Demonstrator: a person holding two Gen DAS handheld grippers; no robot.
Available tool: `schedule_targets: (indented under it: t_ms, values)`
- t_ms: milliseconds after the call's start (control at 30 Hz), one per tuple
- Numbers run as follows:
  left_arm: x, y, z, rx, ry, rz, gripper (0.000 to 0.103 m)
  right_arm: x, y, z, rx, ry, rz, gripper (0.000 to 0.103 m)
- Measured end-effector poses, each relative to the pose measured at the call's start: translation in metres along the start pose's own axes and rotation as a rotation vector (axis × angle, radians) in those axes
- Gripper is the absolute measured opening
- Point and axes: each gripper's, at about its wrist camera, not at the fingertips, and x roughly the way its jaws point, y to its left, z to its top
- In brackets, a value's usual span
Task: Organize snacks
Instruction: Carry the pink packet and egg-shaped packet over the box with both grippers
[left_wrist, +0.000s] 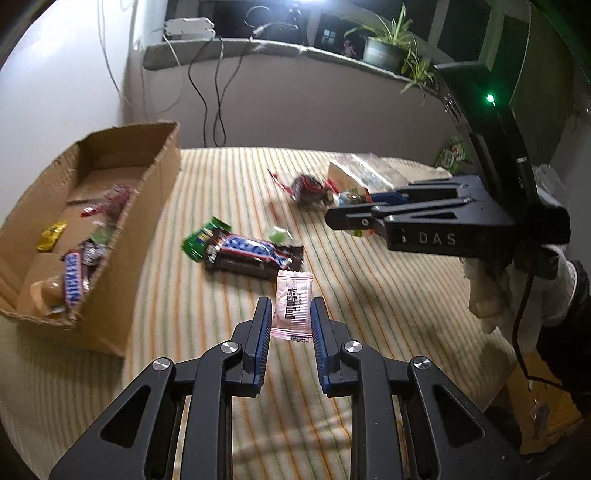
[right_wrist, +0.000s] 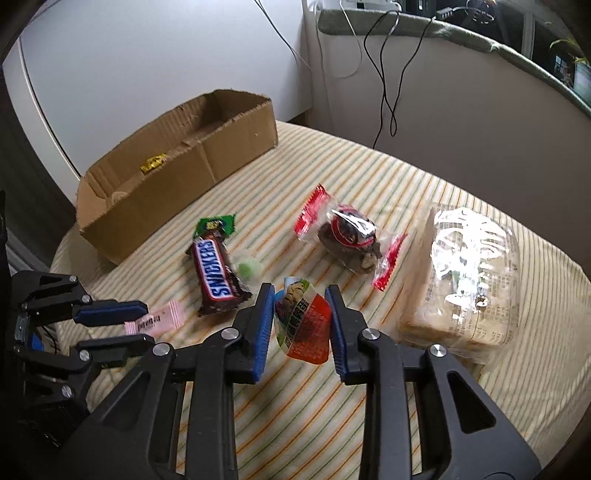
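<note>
Pink sachet: I have it between the pads of the left tool, jaws narrow and pressing its long edges. Its long axis runs straight ahead along the fingers, far end poking past the tips. It looks lifted clear of the striped cover.

Egg pouch: held in the right tool, jaws narrow on its sides, pouch upright with the red lower half hanging below the pads, also off the cover as far as I can judge.

Box: the destination, I judge. It lies ahead and to the left of both tools, long axis running away from me, open top, several snacks already inside.

Deciding relation: my left hand is the nearer to the box; the right tool must cross over the loose items to reach it.

Loose items: Snickers bar lying on a green packet, a small green sweet beside it, a red-ended pastry and a large clear pack further right, all on the cover.

Risk: the thin sachet may slip if tilted; I would keep it level until over the box.
</note>
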Motion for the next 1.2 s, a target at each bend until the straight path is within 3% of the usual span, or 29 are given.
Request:
schedule_targets:
  t_ms: [300, 633, 1200]
  values:
    - [-0.027, 0.033, 0.015, -0.047, -0.084, 0.060, 0.020, -0.008, 0.025, 0.029, -0.030, -0.047, 0.018, 0.028]
    - [-0.048, 0.086, 0.028, -0.100, -0.154, 0.166, 0.020, 0.010, 0.056, 0.075, -0.070, -0.074, 0.045, 0.028]
    - [-0.040, 0.144, 0.037, -0.159, -0.150, 0.244, 0.020, 0.069, 0.096, 0.152, -0.137, -0.061, 0.095, 0.028]
